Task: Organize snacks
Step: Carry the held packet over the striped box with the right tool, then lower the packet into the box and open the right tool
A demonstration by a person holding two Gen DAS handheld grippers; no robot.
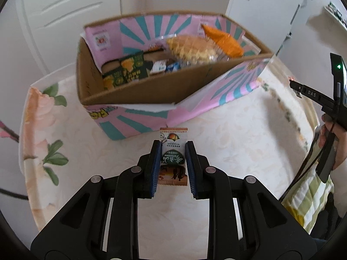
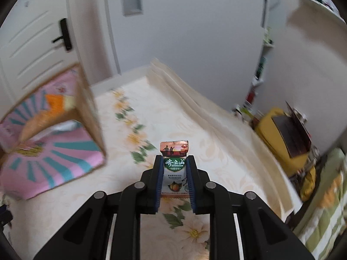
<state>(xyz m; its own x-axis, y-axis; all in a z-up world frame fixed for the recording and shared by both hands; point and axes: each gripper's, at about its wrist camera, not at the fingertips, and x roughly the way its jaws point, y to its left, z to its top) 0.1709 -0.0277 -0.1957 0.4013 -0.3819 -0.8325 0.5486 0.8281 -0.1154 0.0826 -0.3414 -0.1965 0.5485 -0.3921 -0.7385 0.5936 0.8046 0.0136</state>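
Observation:
My left gripper (image 1: pixel 172 146) is shut on a small snack packet (image 1: pixel 173 149) with a green label, held above the table in front of a pink and teal cardboard box (image 1: pixel 149 99). The box holds several snacks: green packets (image 1: pixel 128 69), a yellow bag (image 1: pixel 192 48) and an orange bag (image 1: pixel 223 38). My right gripper (image 2: pixel 174 161) is shut on a second snack packet (image 2: pixel 174 164) of the same kind, held above the table to the right of the box (image 2: pixel 54 151). The right gripper's body shows at the right edge of the left wrist view (image 1: pixel 325 99).
The table (image 1: pixel 238 151) has a cream floral cloth. A white door (image 1: pixel 49 17) stands behind the box. A yellow object (image 2: pixel 284 138) and a green striped cushion (image 2: pixel 325 205) lie right of the table.

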